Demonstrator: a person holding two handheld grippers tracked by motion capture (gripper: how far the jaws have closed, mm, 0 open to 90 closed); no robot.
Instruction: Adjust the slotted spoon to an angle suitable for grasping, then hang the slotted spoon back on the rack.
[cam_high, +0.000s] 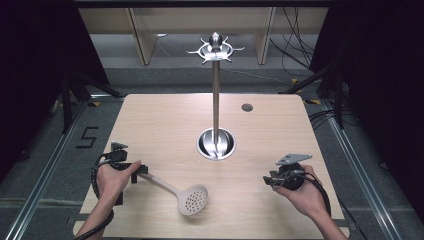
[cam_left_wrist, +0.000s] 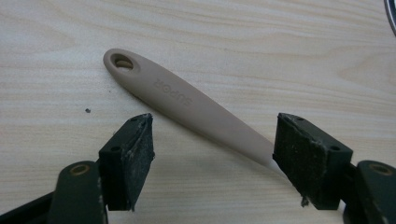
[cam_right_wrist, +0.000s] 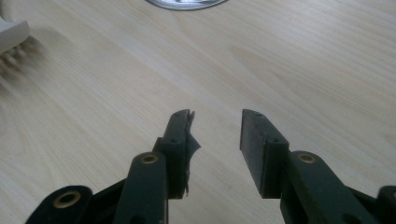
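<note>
High view: a beige slotted spoon (cam_high: 180, 194) lies flat on the table (cam_high: 165, 125), its perforated bowl toward 5 o'clock and its handle running up toward 10 o'clock into the left gripper (cam_high: 131, 169). A tall metal utensil stand (cam_high: 216, 100) rises from a round base near the table's centre, with hooks at its crown.

Left gripper view: jaws stand wide, one on each side of the handle (cam_left_wrist: 187, 105), which crosses the gap diagonally. The right-hand pad appears to sit at or over the shaft; the left-hand pad is apart from it. The hanging hole at the handle's end lies beyond the pads, toward 11 o'clock.

Right gripper (cam_high: 280, 179): held low over bare table at about 4 o'clock from the stand's base, jaws parted moderately, holding nothing.

Assessment: the step in hand is judged to be gripping the handle, probably for hanging on the stand. Recommended: square the pads across the handle before closing, grip clear of the hole so it is free for a hook, and close firmly, since the smooth tapered shaft may slip or swivel.
</note>
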